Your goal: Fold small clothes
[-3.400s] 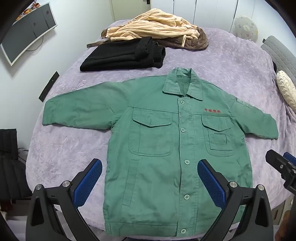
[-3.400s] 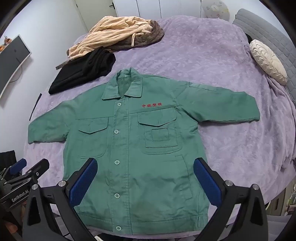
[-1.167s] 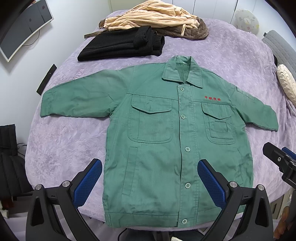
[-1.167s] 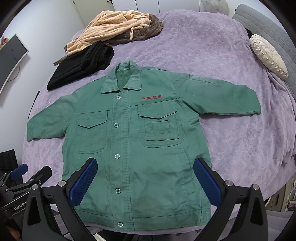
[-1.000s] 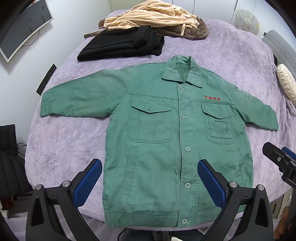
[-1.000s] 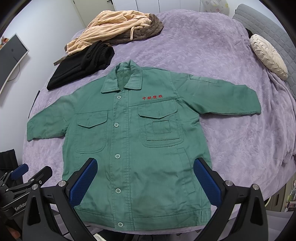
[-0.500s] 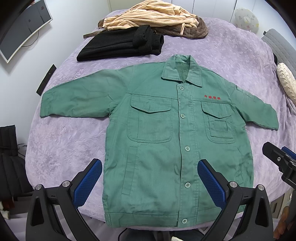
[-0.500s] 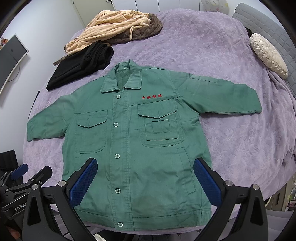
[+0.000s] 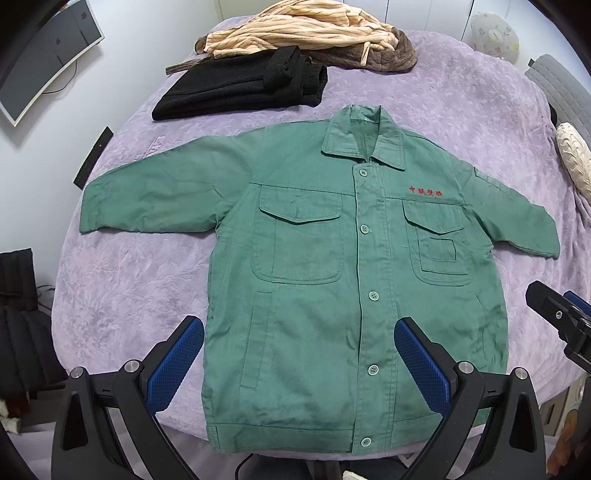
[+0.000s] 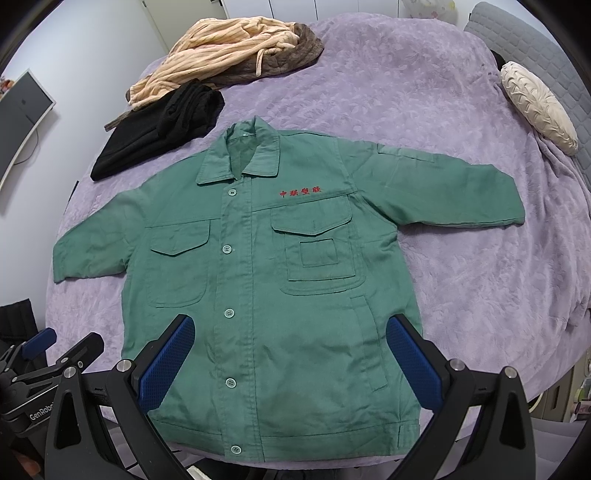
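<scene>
Purple bedspread [image 9: 424, 92], white walls [image 9: 122, 22], grey headboard [image 10: 524, 40], curved monitor [image 9: 44, 62] at left

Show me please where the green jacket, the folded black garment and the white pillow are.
green jacket [image 9: 325, 295], left wrist view, chest below the pocket.
folded black garment [image 9: 236, 88], left wrist view, middle of top.
white pillow [image 10: 535, 103], right wrist view, its middle.

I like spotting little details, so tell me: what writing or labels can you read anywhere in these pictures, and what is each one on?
"GenRobo": white print, cut off by the frame edge, on the black body of the left tongs, seen in the right wrist view.
Red embroidered characters above the chest pocket of the green jacket: four of them, too small to read surely.
Nothing else bears readable text.
</scene>
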